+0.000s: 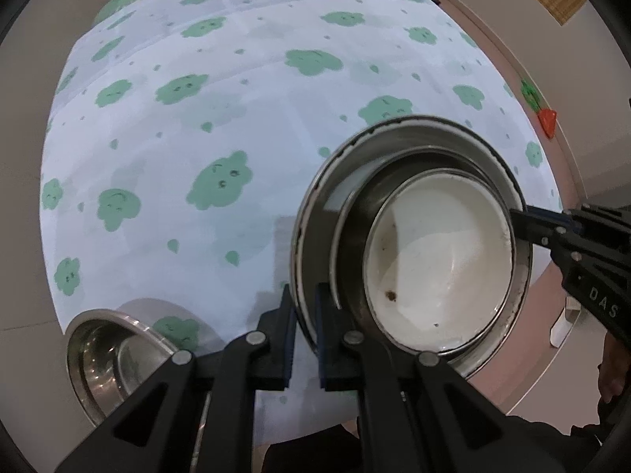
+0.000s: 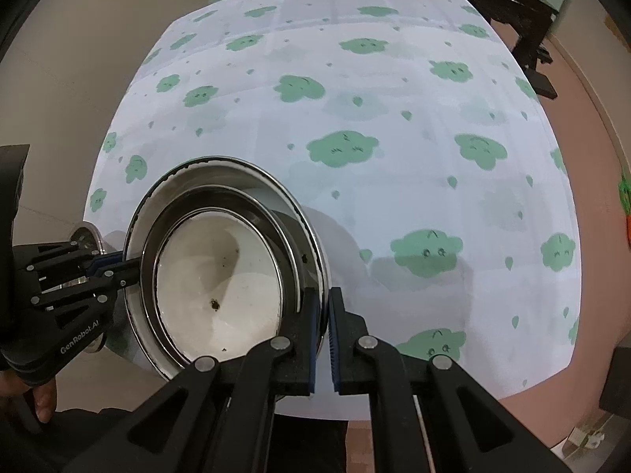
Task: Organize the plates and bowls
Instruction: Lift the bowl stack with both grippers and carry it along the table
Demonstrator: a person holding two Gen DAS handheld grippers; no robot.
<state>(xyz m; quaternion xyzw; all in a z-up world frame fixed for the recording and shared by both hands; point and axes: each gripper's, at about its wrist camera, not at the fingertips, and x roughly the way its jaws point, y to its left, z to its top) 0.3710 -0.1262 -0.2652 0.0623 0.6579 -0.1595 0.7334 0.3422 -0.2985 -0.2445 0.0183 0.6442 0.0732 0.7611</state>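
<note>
A nested stack of steel bowls (image 1: 394, 149) with a white-lined bowl (image 1: 441, 260) innermost is held tilted above the cloud-print tablecloth. My left gripper (image 1: 304, 315) is shut on the outer bowl's near rim. My right gripper (image 2: 322, 315) is shut on the opposite rim of the same stack (image 2: 252, 181); it also shows in the left wrist view (image 1: 524, 220) at the stack's right edge. The white inner bowl (image 2: 221, 287) has small brown specks. The left gripper shows in the right wrist view (image 2: 114, 268) at the stack's left rim.
A separate steel bowl (image 1: 106, 354) sits on the table at the lower left of the left wrist view. The tablecloth (image 2: 394, 118) spreads far and right. A pink floor (image 2: 583, 126) and dark furniture (image 2: 512, 4) lie beyond the table edge.
</note>
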